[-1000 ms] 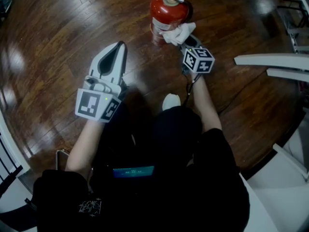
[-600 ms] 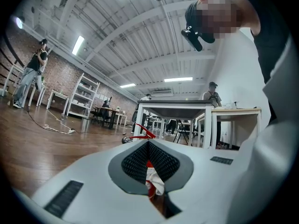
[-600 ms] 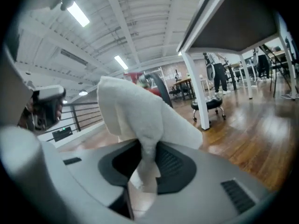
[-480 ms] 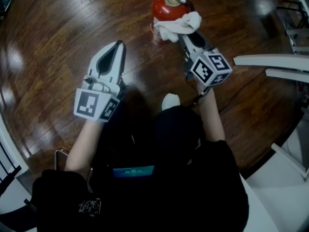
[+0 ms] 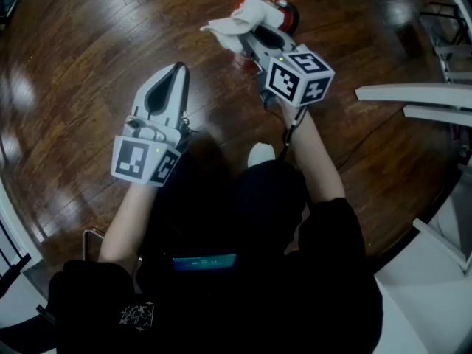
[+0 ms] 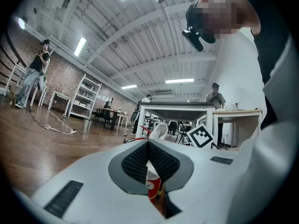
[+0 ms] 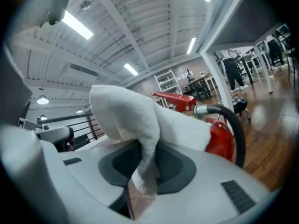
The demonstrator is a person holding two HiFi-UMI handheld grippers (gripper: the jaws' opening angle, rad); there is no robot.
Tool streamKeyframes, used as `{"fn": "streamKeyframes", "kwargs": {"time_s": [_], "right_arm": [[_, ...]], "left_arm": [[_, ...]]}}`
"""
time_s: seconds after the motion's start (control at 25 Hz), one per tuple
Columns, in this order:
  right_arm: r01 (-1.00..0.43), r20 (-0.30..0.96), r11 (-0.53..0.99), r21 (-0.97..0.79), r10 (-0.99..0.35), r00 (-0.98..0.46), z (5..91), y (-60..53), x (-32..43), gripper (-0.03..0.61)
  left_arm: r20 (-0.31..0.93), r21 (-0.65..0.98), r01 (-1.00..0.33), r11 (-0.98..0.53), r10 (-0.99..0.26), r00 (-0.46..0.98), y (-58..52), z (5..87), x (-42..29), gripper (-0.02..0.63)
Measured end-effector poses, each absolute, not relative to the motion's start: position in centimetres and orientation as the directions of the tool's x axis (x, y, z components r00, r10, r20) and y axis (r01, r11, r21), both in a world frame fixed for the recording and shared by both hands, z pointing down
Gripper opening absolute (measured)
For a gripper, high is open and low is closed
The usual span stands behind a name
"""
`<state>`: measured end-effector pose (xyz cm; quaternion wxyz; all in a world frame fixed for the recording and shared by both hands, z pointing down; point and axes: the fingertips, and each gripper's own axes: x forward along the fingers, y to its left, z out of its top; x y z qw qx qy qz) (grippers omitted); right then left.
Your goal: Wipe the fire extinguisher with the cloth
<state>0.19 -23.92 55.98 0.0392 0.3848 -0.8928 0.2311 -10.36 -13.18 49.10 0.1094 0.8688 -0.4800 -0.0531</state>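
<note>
Well, in the head view my right hand-held gripper [image 5: 249, 32] carries the white cloth [image 5: 234, 19] at the top of the red fire extinguisher [image 5: 285, 15], which stands on the wooden floor [image 5: 74, 65] toward its far side. I judge the wiping is under way, with the body left to do. My left hand-held gripper [image 5: 179, 72] is well apart.

Left gripper view: jaws clenched, nothing between them.

Right gripper view: jaws clamp the bunched cloth beside the glossy red cylinder and its black hose [image 7: 238, 129]; I cannot tell whether they touch.

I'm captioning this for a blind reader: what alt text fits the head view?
The right gripper, shut on a crumpled white cloth, holds it at the top of a red fire extinguisher standing on a dark wooden floor. The left gripper hovers shut and empty to its left.
</note>
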Motion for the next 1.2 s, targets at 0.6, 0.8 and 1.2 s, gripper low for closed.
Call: {"fn": "streamKeyframes", "kwargs": {"time_s": [0.6,0.8,1.2], "right_arm": [[-0.776,0.556,0.613,-0.150,-0.596,-0.579,75.2,-23.1,-3.0,0.107],[-0.780,0.565,0.610,-0.138,-0.599,-0.568,77.0,-22.2,-1.9,0.106],[-0.742,0.341,0.635,-0.213,-0.664,-0.666,63.9,-19.0,0.7,0.107]], "left_arm": [[0.027,0.215,-0.844,-0.492,-0.861,0.509,-13.5,49.2,-11.4,0.003],[0.027,0.211,-0.854,-0.476,-0.870,0.492,-13.3,49.3,-12.6,0.003],[0.023,0.211,-0.837,-0.505,-0.853,0.521,-13.6,49.7,-12.1,0.003]]}}
